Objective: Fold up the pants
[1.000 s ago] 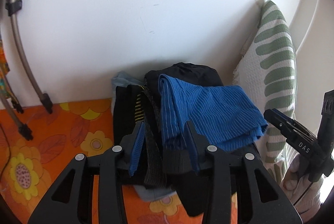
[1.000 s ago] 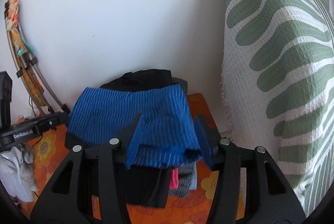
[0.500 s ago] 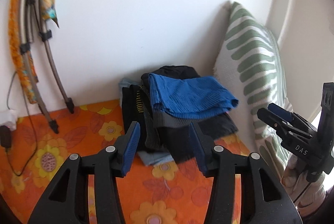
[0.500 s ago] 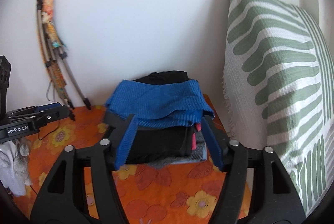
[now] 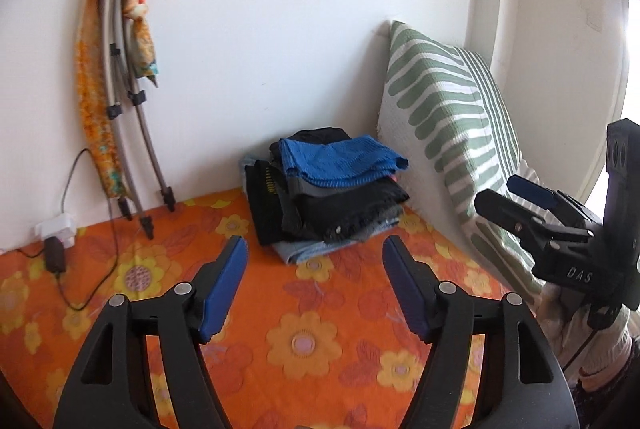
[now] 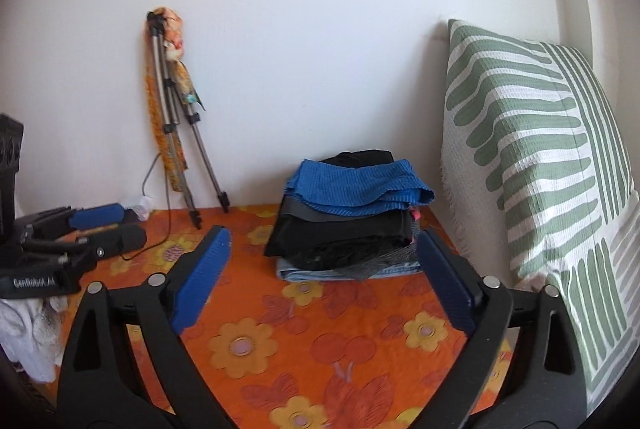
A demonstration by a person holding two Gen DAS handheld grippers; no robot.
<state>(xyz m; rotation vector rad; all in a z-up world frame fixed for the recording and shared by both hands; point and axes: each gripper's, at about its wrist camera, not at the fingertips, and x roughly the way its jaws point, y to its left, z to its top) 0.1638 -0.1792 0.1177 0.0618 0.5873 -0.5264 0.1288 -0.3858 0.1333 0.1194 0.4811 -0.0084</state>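
Note:
Folded blue ribbed pants (image 5: 340, 159) lie on top of a stack of folded clothes (image 5: 336, 213) against the white wall; the pants also show in the right wrist view (image 6: 356, 185). My left gripper (image 5: 314, 249) is open and empty, held back from the stack above the orange flowered bedspread (image 5: 304, 341). My right gripper (image 6: 322, 241) is open and empty, also short of the stack. It appears at the right edge of the left wrist view (image 5: 516, 197). The left gripper shows at the left of the right wrist view (image 6: 108, 225).
A green-striped pillow (image 5: 448, 121) leans upright just right of the stack. A folded tripod with an orange scarf (image 5: 120, 101) leans on the wall at left. A white power strip with a black plug and cable (image 5: 56, 233) lies below it.
Both grippers have pulled back from the clothes stack and opened wider. The blue pants stay on top of the stack, released.

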